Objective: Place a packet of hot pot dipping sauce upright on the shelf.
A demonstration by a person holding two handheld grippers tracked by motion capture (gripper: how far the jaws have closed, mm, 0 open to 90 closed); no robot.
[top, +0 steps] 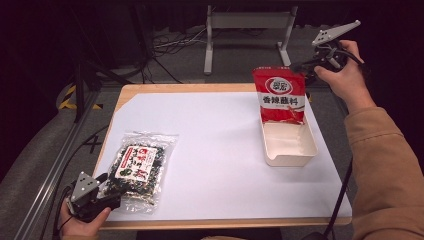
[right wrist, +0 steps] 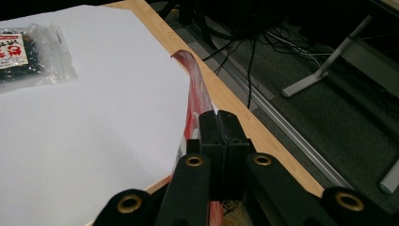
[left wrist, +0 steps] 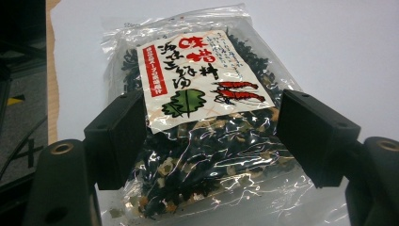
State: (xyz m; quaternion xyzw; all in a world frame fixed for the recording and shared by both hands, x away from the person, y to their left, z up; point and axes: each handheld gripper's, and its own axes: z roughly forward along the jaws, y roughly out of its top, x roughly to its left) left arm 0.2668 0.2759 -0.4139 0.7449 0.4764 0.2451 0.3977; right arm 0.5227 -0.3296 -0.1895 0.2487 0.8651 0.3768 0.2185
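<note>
A red seasoning pouch [top: 279, 97] hangs upright with its lower end inside a white rectangular tray [top: 291, 161] at the table's right. My right gripper [top: 306, 67] is shut on the pouch's top right corner. In the right gripper view the jaws [right wrist: 219, 122] meet on the thin red edge of the pouch [right wrist: 194, 89]. A clear bag of dried seaweed [top: 140, 167] with a white and red label lies flat at the front left. My left gripper [top: 112, 192] stands open at its near end. The bag [left wrist: 202, 80] lies between the two black pads [left wrist: 120, 136] without being pressed.
A white sheet [top: 210, 145] covers most of the wooden table [top: 150, 88]. Beyond the far edge are a grey table frame [top: 247, 22] and floor cables. A metal rail [top: 55, 165] runs along the left side. The seaweed bag [right wrist: 28, 56] lies far across the sheet from the right gripper.
</note>
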